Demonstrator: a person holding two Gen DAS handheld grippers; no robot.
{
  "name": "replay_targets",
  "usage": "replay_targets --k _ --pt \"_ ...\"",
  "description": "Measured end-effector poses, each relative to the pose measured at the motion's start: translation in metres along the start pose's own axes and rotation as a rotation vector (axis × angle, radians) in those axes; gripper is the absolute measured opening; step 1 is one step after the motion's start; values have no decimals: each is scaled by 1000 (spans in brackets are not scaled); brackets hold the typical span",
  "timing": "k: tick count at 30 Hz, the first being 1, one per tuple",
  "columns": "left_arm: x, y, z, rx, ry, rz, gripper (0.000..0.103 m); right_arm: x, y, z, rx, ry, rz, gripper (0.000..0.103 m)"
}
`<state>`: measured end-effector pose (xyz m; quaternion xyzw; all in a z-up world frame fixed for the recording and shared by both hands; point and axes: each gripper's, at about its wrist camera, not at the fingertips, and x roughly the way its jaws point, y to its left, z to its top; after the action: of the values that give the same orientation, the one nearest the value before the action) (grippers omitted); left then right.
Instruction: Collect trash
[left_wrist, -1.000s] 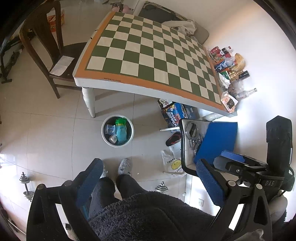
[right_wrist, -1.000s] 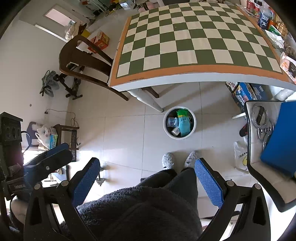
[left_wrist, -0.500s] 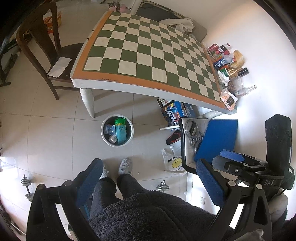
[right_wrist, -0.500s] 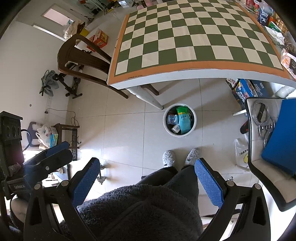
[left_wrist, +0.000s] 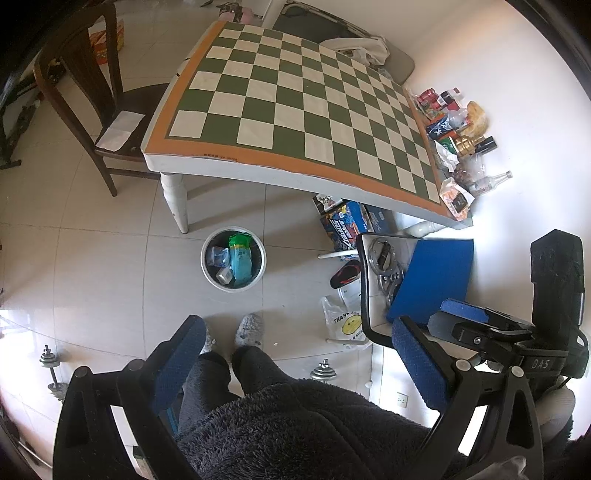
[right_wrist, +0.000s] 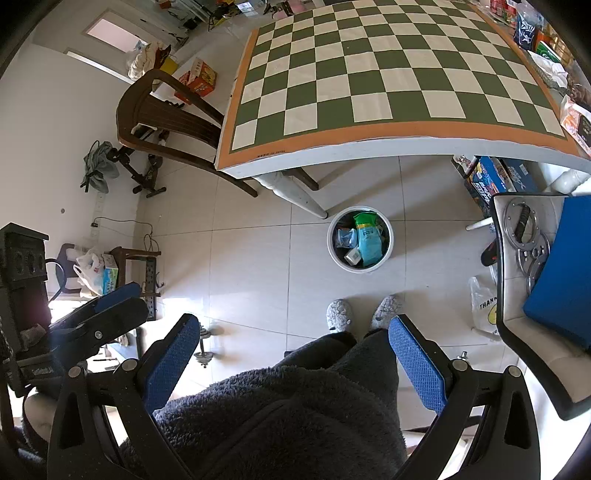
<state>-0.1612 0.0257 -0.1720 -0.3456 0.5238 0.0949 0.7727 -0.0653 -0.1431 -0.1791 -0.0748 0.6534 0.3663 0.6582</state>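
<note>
Left wrist view: the left gripper (left_wrist: 295, 354) is held high over the floor with its blue-padded fingers (left_wrist: 181, 363) spread wide apart, nothing between them but the person's dark fleece-clad legs and grey slippers (left_wrist: 249, 328) below. Ahead of the fingertips, slightly toward the left finger, stands the white trash bin (left_wrist: 233, 286) on the tiled floor — it holds a teal-and-green packet (left_wrist: 241, 258) and some smaller wrappers. Beyond the bin is the checkered table (left_wrist: 295, 110), with a clutter of bottles and packets (left_wrist: 454, 136) along its far right edge. To the right of the right finger sits a chair with a blue cushion (left_wrist: 434, 277), and past it the right gripper (left_wrist: 476, 325) shows from the side.

Right wrist view: the right gripper's fingers (right_wrist: 415, 363) are likewise wide apart and hold nothing. The trash bin (right_wrist: 360, 267) lies straight ahead between the fingertips' line, just past the slippers, near the table's white leg (right_wrist: 303, 195). A wooden chair (right_wrist: 166, 125) stands off to the left ahead — the left gripper (right_wrist: 99, 317) shows at the left edge, seen from the side, jaws empty.
</note>
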Motion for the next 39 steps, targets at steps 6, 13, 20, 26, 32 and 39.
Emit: replay_targets --k 6,13,20,26,32,39 --pt "-1 0 1 7 1 0 103 0 1 -1 6 0 2 103" --pt "-1 1 0 6 0 0 103 -1 2 -3 0 -2 6 103" --pt "-1 1 0 5 0 -1 103 -1 1 -5 -3 -3 9 103" --pt "-1 0 -1 4 -1 -1 103 -3 3 -6 2 -5 14 103" --pt "-1 -1 -2 2 -3 0 103 -3 3 -7 2 -6 15 103" --pt "-2 -1 -2 2 -9 3 103 -3 6 -6 4 -9 18 103"
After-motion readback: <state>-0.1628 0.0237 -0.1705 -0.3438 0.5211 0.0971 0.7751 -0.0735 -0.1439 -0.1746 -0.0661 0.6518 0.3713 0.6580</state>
